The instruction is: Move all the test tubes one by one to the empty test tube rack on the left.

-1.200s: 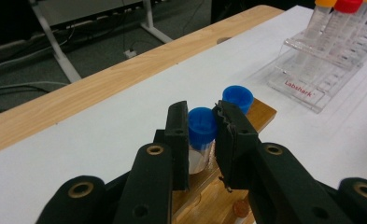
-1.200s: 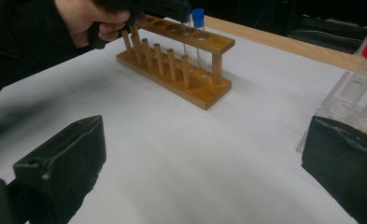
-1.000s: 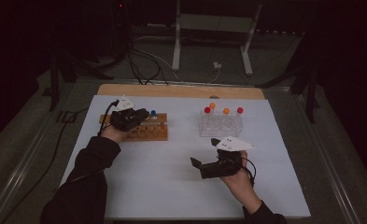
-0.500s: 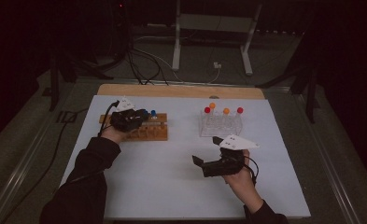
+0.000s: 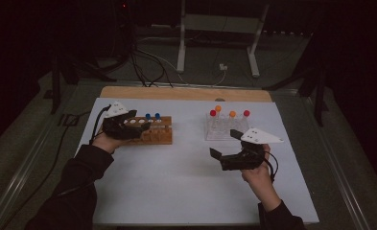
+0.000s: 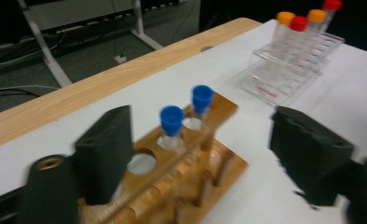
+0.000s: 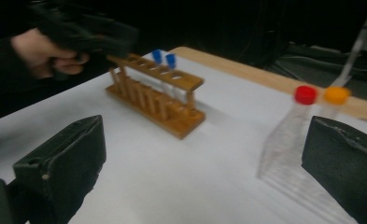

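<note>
So the left gripper point(image 5: 140, 127) is sitting right over the left end of the wooden rack point(image 5: 153, 135), and its jaws have just been opening with nothing between them, just air and the empty rack holes below. Two blue-capped tubes point(image 6: 172, 120) stand upright in the rack a bit past the jaw tips, toward the rack's middle. The remaining tubes, with red and orange caps point(image 5: 232, 114), stand upright in the clear rack point(image 5: 222, 130) across the white mat point(image 5: 176, 191), well apart from the left hand. The right gripper point(image 5: 225, 148) is way nearer to those: it hangs open and empty just in front of the clear rack, jaws pointing left along the table, I think, though it's dim. Tubes are vertical, so whichever hand grabs next needs to come in level from the side.
</note>
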Tool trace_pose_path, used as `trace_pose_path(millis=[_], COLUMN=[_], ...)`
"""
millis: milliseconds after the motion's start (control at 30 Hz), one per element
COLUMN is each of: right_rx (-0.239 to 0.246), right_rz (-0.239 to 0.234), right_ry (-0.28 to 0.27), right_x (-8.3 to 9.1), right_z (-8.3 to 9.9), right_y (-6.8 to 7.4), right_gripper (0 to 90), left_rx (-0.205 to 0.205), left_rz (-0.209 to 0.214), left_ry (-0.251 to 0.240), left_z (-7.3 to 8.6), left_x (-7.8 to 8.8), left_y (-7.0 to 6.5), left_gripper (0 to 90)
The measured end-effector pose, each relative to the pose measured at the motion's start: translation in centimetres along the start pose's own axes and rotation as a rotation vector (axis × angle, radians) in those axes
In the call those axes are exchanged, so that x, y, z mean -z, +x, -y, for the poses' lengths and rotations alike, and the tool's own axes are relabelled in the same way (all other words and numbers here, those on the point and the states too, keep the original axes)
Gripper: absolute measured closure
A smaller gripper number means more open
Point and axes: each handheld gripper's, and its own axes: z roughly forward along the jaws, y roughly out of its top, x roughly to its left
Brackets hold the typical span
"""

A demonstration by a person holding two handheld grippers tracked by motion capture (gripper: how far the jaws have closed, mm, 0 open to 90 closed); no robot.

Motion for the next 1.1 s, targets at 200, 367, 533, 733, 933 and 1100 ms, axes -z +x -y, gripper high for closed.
trace_pose_path(millis=[200,367,533,733,933,1100], right_rx=[0.026,-0.003,-0.037,-0.068,-0.103,-0.122], right_rz=[0.086,0.137,0.224,0.34,0.415,0.436], right_ry=[-0.004,0.016,0.034,0.051,0.083,0.124], right_x=[0.7,0.7,0.5,0.2,-0.8,-1.7], right_z=[-0.4,0.1,1.1,2.2,3.0,3.4], right_y=[-1.9,-4.0,-6.0,-8.2,-10.3,-11.6], right_gripper=[0.0,0.0,3.0,16.1,27.6,43.0], left_rx=[0.014,-0.014,-0.026,-0.044,-0.06,-0.064], left_rz=[0.11,0.161,0.199,0.183,0.163,0.163], left_ry=[-0.022,-0.029,-0.042,-0.063,-0.069,-0.064], left_z=[1.1,2.6,4.2,5.8,6.5,6.8], left_x=[2.1,3.2,3.8,4.4,4.6,4.3], left_y=[-1.5,-3.4,-5.0,-5.6,-6.3,-6.3], left_gripper=[2.9,0.9,0.9,0.9,0.9,0.9])
